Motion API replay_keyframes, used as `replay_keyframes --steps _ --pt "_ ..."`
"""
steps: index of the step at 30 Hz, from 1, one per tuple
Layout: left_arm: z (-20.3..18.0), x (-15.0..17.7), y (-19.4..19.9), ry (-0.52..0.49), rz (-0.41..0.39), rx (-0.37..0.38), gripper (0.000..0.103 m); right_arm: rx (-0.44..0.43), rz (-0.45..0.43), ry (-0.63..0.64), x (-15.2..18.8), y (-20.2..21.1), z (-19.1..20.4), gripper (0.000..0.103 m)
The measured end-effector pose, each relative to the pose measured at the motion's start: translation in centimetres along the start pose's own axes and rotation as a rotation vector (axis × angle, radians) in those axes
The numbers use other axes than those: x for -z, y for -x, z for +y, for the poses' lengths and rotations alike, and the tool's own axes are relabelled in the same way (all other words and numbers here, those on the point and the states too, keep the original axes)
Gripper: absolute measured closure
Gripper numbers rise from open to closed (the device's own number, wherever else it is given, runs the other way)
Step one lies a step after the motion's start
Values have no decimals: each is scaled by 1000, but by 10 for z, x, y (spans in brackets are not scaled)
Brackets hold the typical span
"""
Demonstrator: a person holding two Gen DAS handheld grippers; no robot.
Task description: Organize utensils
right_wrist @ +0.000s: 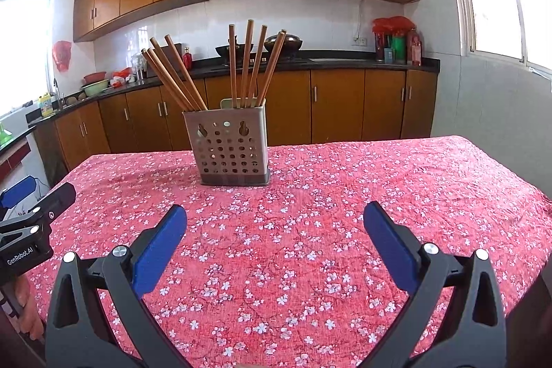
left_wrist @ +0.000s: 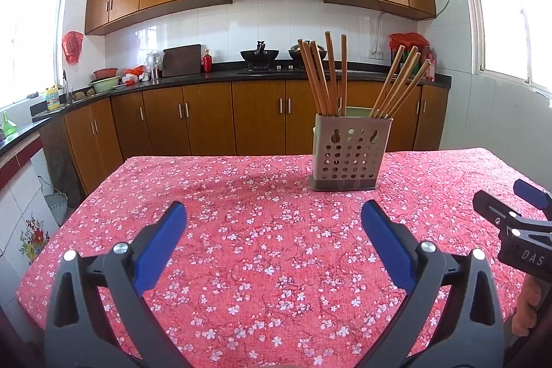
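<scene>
Left gripper (left_wrist: 274,216) and right gripper (right_wrist: 275,218), each with blue pads spread wide and grasping nothing, poised above the floral tablecloth (right_wrist: 345,195). Perforated utensil holder (right_wrist: 229,149) standing upright on the cloth ahead of both grippers, well apart from them, with wooden chopsticks (right_wrist: 248,64) leaning inside in two bundles.

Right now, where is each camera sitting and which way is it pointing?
Left wrist: rides on the left tongs, open above the red floral tablecloth, facing the perforated grey chopstick holder; right tongs at the right edge.
Right wrist: rides on the right tongs, open, facing the same holder; left tongs at the left edge.
Shared: holder, wooden chopsticks, tablecloth, kitchen cabinets.
</scene>
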State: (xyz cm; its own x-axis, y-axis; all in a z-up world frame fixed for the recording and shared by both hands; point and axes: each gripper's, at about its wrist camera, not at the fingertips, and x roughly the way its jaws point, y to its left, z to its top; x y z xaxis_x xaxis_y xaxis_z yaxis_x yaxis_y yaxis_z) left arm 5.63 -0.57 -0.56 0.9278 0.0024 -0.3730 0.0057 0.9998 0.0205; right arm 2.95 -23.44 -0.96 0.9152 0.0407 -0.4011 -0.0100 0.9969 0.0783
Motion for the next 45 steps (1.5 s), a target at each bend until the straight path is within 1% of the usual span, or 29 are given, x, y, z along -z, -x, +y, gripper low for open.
replay_keyframes --steps 45 --pt "-5 1 -1 7 3 4 4 0 4 -4 0 -1 -3 2"
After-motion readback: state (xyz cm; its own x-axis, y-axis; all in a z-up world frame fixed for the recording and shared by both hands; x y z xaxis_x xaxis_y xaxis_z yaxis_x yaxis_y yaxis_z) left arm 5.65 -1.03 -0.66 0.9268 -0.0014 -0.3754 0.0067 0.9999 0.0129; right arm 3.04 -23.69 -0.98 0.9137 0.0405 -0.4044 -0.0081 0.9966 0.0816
